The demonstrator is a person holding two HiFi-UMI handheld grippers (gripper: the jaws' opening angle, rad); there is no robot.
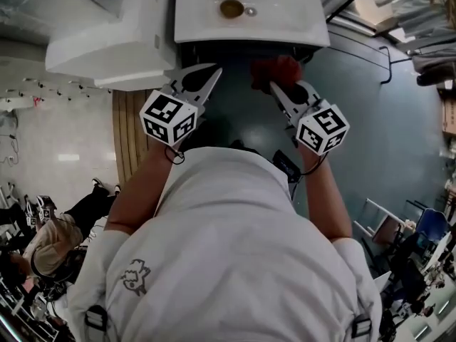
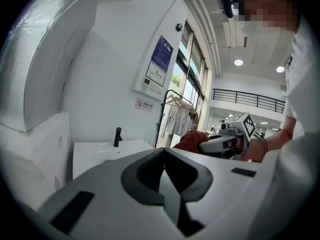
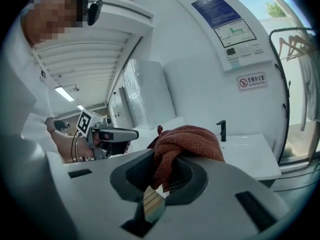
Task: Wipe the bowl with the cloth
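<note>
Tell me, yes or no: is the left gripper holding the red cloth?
No: the left gripper has its jaws shut together on nothing, while the red cloth is clamped in the right gripper.

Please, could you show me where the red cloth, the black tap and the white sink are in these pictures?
red cloth [image 3: 187, 140], right gripper view, on the bunched top.
black tap [image 3: 222, 132], right gripper view, on its upright body.
white sink [image 1: 292, 21], head view, on its bare top surface.
</note>
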